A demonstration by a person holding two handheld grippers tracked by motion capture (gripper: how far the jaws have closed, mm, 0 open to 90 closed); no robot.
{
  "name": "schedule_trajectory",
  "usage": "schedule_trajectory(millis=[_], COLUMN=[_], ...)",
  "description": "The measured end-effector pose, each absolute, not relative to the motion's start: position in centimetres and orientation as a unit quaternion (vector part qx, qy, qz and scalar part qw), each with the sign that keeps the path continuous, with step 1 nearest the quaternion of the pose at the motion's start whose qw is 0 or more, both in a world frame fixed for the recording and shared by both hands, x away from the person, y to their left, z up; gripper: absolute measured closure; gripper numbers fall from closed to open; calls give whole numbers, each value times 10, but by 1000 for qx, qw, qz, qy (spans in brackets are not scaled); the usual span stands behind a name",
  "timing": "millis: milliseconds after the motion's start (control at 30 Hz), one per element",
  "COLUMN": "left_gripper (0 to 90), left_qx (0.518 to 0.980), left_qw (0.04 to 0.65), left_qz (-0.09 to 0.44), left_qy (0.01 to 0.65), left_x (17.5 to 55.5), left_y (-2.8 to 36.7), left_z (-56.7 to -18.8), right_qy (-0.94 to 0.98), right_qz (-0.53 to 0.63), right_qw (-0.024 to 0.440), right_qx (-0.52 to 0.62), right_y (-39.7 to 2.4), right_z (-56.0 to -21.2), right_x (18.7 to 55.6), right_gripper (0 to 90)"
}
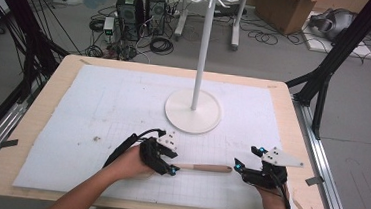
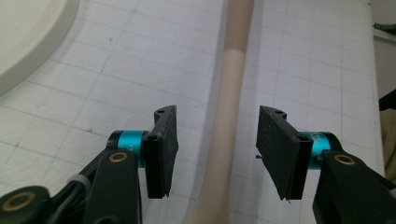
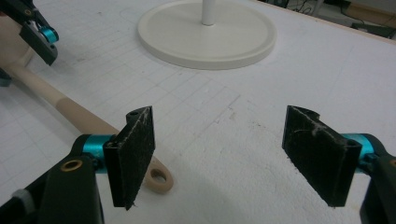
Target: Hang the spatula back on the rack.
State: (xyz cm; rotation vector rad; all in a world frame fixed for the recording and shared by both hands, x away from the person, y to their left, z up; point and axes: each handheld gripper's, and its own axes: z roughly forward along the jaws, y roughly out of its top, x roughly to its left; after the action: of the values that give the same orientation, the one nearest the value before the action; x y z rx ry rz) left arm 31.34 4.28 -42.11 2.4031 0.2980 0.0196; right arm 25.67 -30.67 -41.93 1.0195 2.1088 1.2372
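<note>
The left gripper (image 1: 171, 169) sits low at about 6 o'clock on the white mat (image 1: 98, 102), its jaws straddling the handle of a wooden utensil (image 1: 203, 167) that lies flat, running toward 3 o'clock. In the left gripper view the handle (image 2: 224, 116) passes between the pads with a gap on either side, so the jaws are released, not pressing; the utensil's working end is hidden under the hand, and I can't make out what it is. The right gripper (image 1: 244, 165) hovers at about 4 o'clock with its jaws spread wide, nothing between them. In the right gripper view the handle's holed tip (image 3: 159, 177) lies just beside its left pad. The white stand (image 1: 193, 110) rises at 12 o'clock, its top cut off.
</note>
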Motion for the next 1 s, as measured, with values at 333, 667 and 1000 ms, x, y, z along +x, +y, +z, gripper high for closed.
schedule_trajectory(millis=[333, 667, 1000], left_gripper=[592, 778, 779], left_qx=[937, 942, 919], left_qw=[331, 322, 363], left_qz=[6, 27, 49], left_qy=[108, 90, 144], left_x=[314, 311, 314], left_y=[35, 33, 46], left_z=[-428, -428, -409], right_qy=[773, 773, 763], right_qz=[450, 451, 465], right_qw=[243, 245, 246], right_qx=[374, 372, 376], right_y=[-309, -307, -300], right_z=[-421, -419, -416], right_x=[255, 255, 254], right_gripper=[249, 249, 249])
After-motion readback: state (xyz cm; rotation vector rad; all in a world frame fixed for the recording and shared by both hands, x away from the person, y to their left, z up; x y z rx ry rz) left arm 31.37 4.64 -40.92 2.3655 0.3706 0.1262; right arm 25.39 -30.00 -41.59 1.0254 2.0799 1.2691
